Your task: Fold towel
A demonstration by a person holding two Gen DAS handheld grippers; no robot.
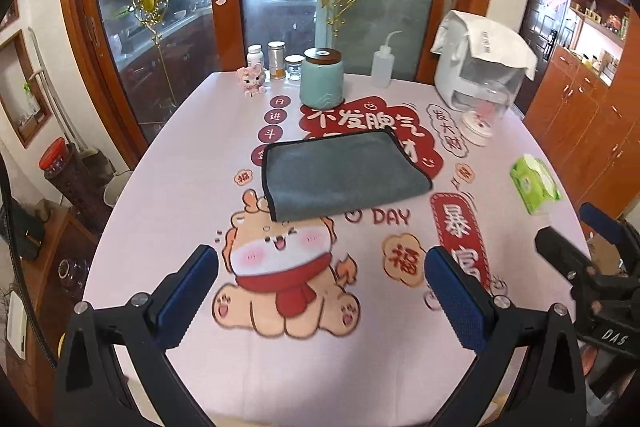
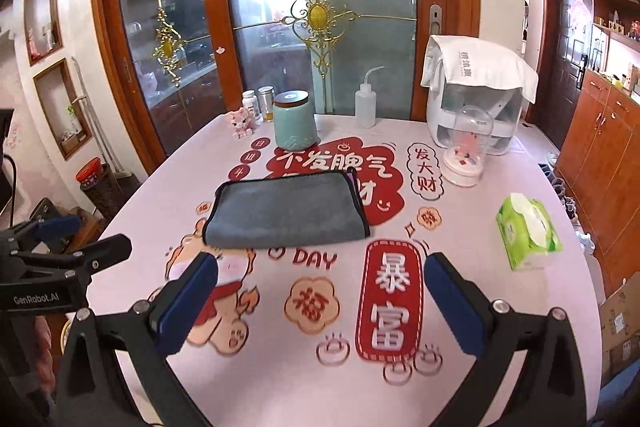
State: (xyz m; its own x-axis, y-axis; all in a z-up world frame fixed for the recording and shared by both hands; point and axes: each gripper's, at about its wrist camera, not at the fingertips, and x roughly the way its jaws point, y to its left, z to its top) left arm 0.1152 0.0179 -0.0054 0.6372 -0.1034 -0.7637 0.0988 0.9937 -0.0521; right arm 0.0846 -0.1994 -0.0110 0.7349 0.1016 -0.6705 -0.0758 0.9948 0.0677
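A grey towel [image 1: 340,173] with a dark hem lies folded into a flat rectangle in the middle of the printed pink tablecloth [image 1: 304,355]; it also shows in the right wrist view [image 2: 286,209]. My left gripper [image 1: 320,267] is open and empty, hovering above the table well short of the towel's near edge. My right gripper [image 2: 320,273] is open and empty too, near the towel's front edge but apart from it. Each gripper shows at the side of the other's view: the right one [image 1: 592,247], the left one [image 2: 76,239].
At the back of the table stand a teal jar [image 1: 322,79], small bottles [image 1: 276,59], a pink figurine [image 1: 252,81], a squeeze bottle [image 1: 382,65], a white appliance [image 1: 476,71] and a glass dome [image 1: 486,111]. A green tissue pack [image 1: 534,183] lies at the right edge.
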